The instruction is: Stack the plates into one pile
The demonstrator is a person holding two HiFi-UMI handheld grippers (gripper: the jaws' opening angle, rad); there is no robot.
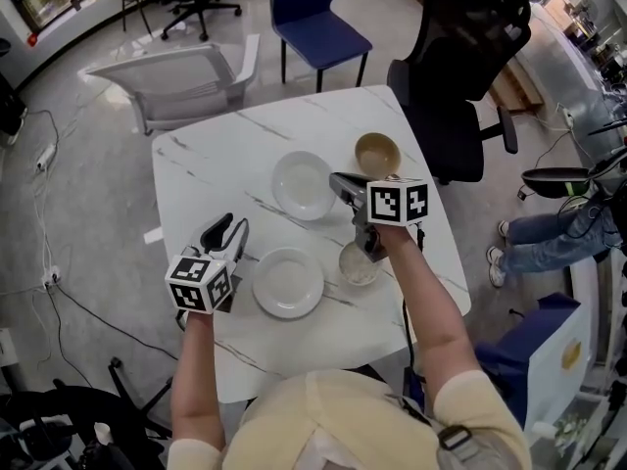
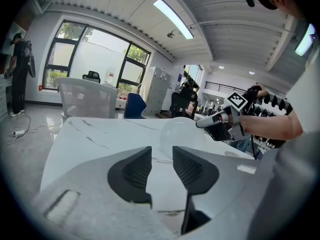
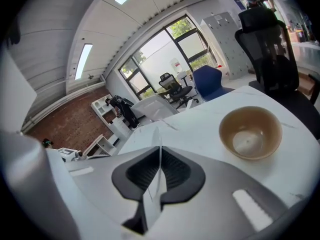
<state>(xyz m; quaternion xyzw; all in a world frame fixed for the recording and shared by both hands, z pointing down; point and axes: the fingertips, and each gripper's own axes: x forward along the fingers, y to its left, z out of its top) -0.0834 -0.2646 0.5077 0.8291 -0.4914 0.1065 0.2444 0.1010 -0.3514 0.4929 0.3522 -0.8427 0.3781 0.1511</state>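
In the head view two white plates are on or above the white marble table (image 1: pixel 206 164). The far plate (image 1: pixel 300 186) is gripped at its right rim by my right gripper (image 1: pixel 339 183). The right gripper view shows that gripper (image 3: pixel 159 171) shut on the plate's thin edge (image 3: pixel 156 134), which runs upright between the pads. The near plate (image 1: pixel 288 282) lies flat on the table just right of my left gripper (image 1: pixel 235 227). The left gripper view shows that gripper (image 2: pixel 161 156) open with nothing between its jaws. Beyond it the held plate (image 2: pixel 180 131) is raised and tilted.
A tan bowl (image 1: pixel 377 153) (image 3: pixel 250 133) stands at the table's far right. A clear glass bowl (image 1: pixel 359 264) sits under my right forearm. A black office chair (image 1: pixel 470 57), a blue chair (image 1: pixel 318 23) and a tipped white chair (image 1: pixel 176 76) surround the table.
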